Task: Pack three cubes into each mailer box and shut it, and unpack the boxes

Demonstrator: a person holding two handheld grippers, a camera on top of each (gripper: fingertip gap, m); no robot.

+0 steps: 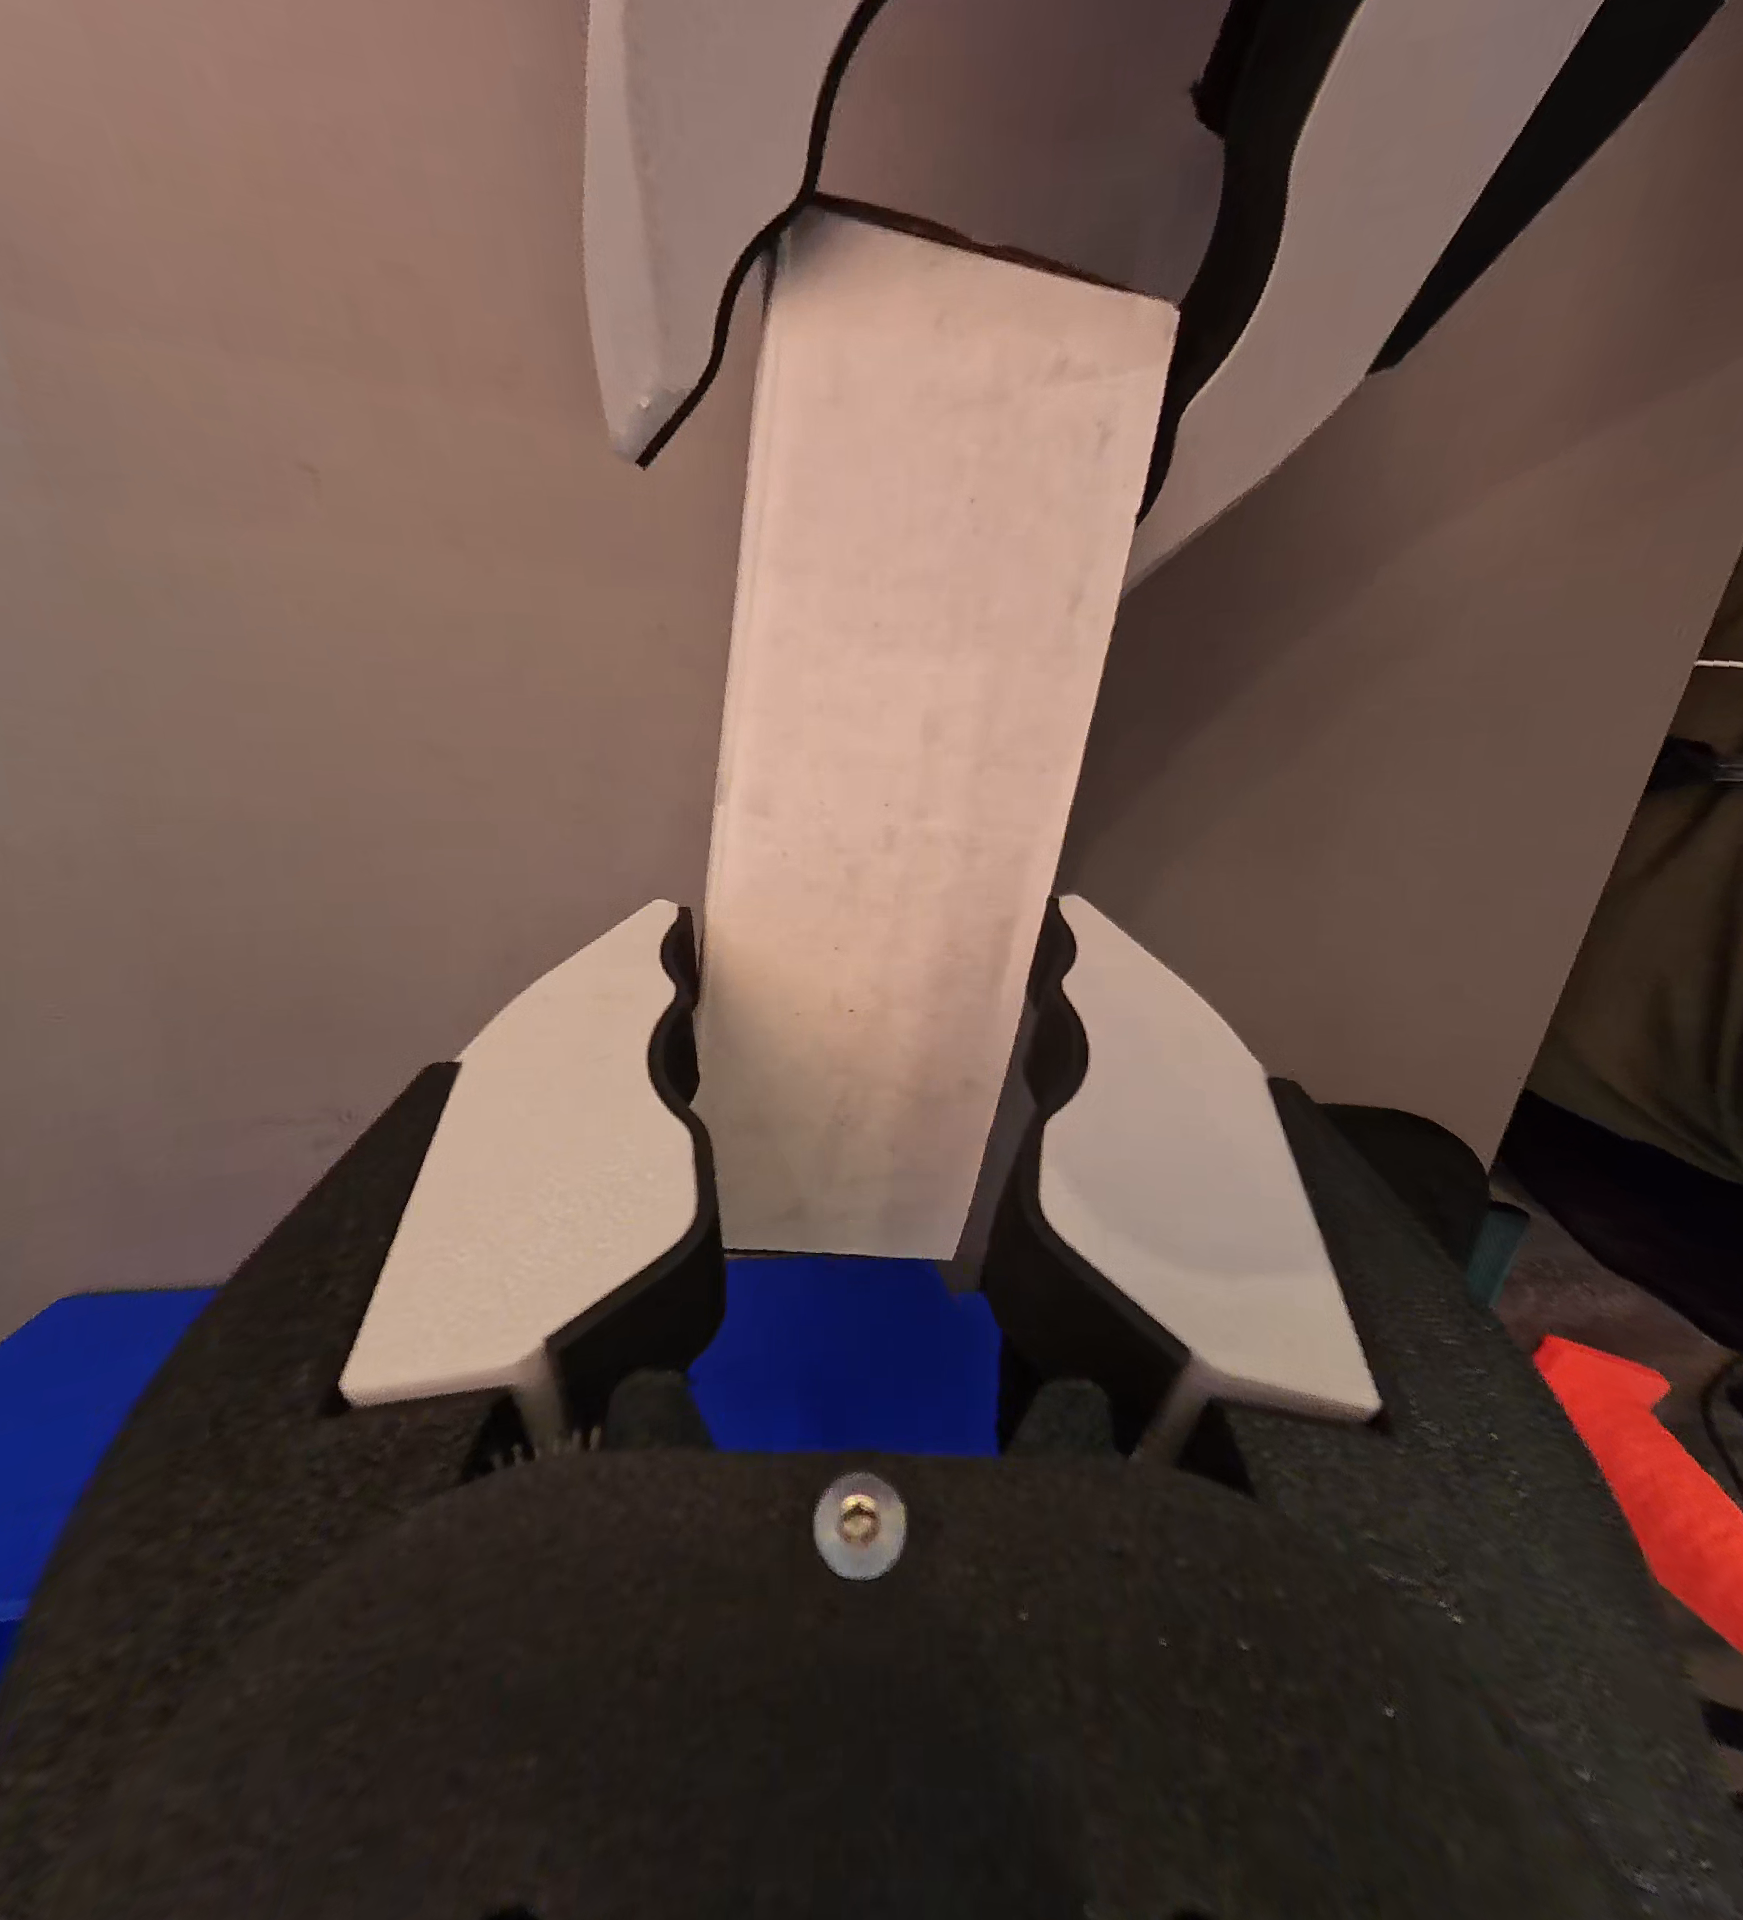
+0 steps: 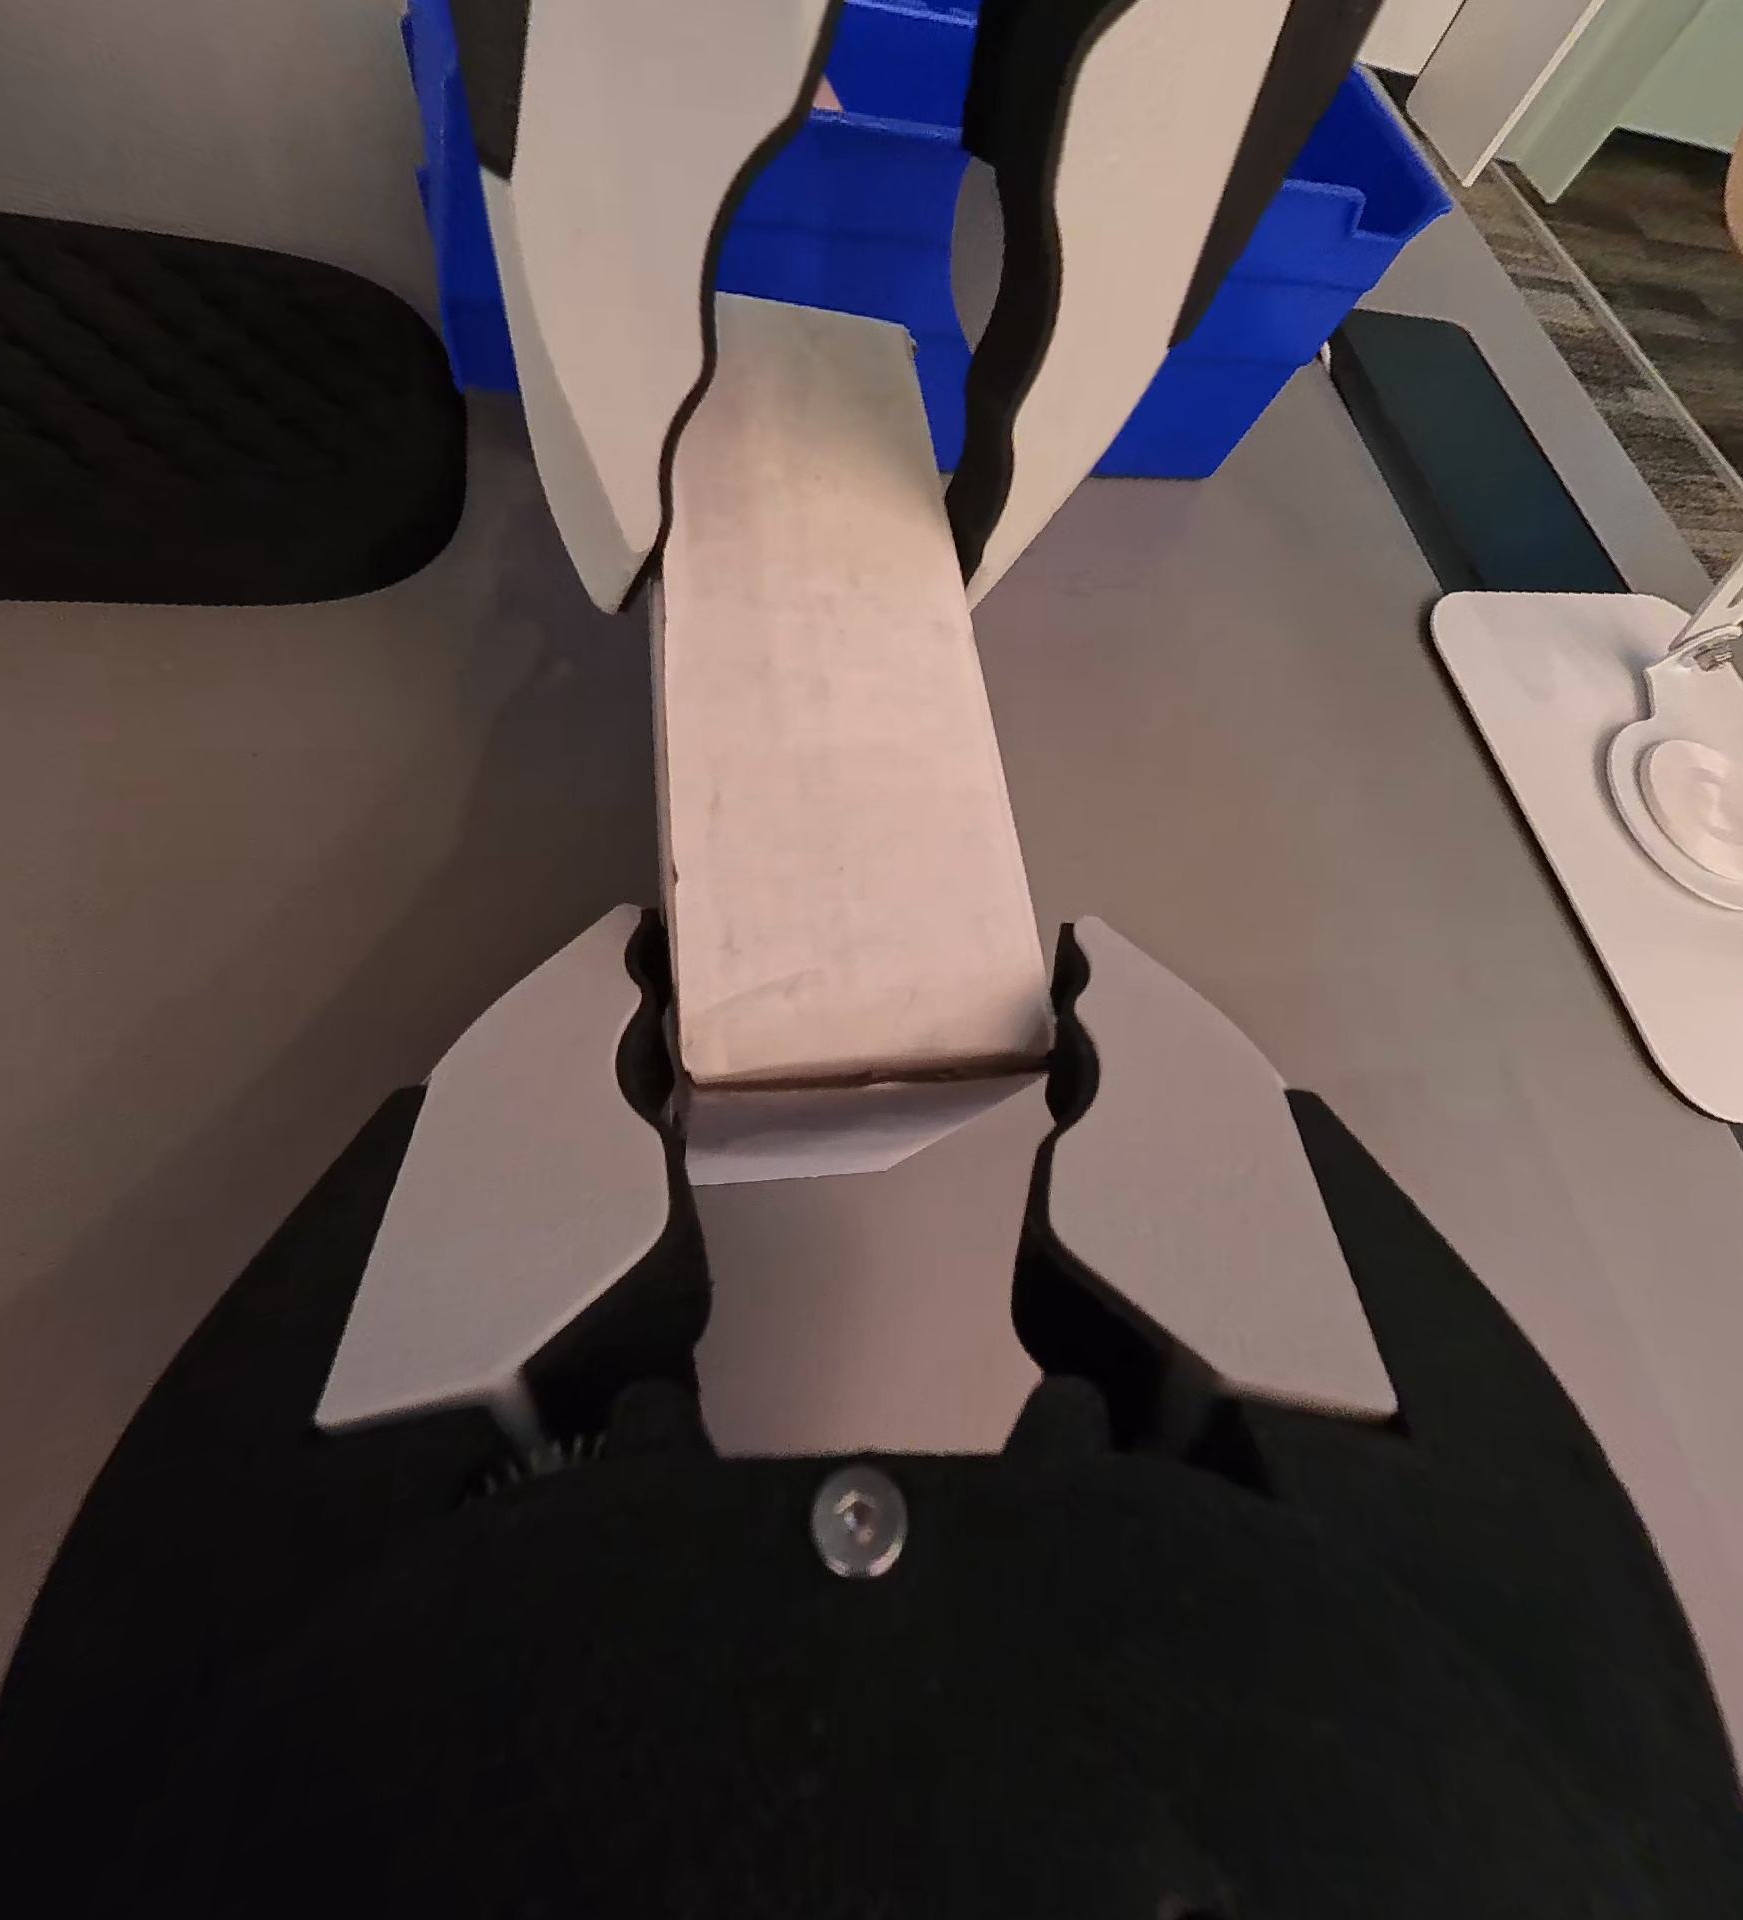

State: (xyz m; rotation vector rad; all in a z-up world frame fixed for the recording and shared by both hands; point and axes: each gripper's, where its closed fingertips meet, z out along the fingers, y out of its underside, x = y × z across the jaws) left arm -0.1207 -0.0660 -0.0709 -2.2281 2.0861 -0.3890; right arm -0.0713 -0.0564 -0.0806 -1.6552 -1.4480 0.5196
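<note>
We hold a closed white mailer box (image 2: pixel 825 769) between our two grippers, its long axis running straight from one to the other, above the grey tabletop (image 2: pixel 223 883) with a blue bin (image 2: pixel 1251 343) beyond. The right gripper (image 2: pixel 851 1003) has its jaws clamped on the near end. The left gripper (image 1: pixel 867 997) faces it, clamped on the far end.

Mailer box (image 2: pixel 825 790) before bin (image 2: pixel 1262 312)
</note>
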